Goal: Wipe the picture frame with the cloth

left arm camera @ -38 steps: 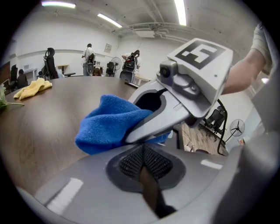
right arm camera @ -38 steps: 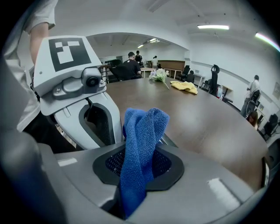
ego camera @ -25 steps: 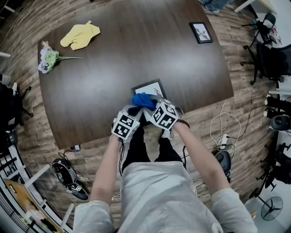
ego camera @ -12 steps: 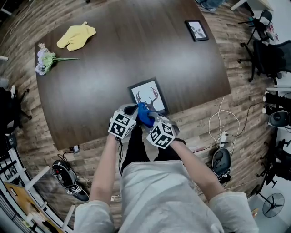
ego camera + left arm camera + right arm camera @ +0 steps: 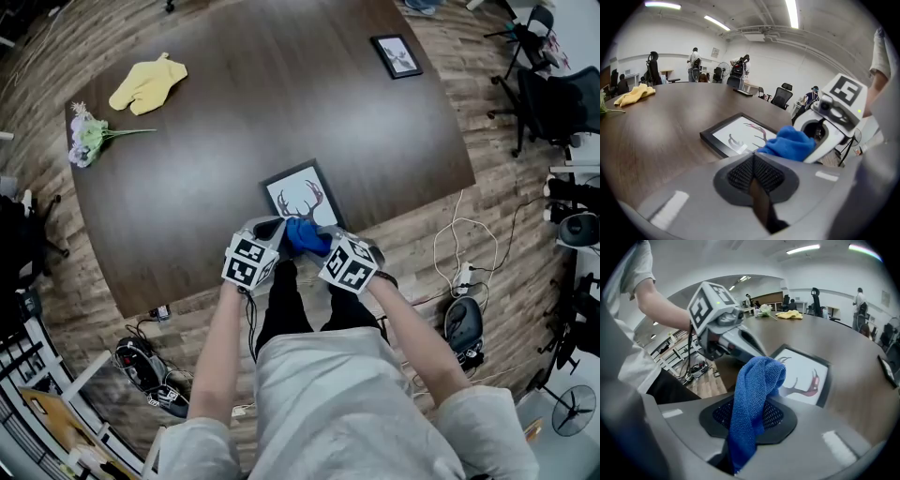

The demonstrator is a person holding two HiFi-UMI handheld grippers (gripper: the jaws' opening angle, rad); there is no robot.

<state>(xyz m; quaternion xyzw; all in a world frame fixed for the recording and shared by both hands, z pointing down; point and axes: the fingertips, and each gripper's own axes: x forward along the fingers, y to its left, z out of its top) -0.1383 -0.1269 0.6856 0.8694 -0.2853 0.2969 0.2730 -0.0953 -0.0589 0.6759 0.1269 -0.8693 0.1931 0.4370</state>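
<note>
Right gripper (image 5: 319,246) clamping cloth (image 5: 305,234), yellow glove (image 5: 148,82), flowers (image 5: 82,139) beyond

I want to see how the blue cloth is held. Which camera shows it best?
The right gripper view: the blue cloth fills the middle, pinched between the right gripper's jaws. The left gripper view shows only a bunched end by the picture frame; the head view, a small blue patch.

Yellow mitt (image 5: 148,83), flower bunch (image 5: 84,138) on table (image 5: 281,103)
</note>
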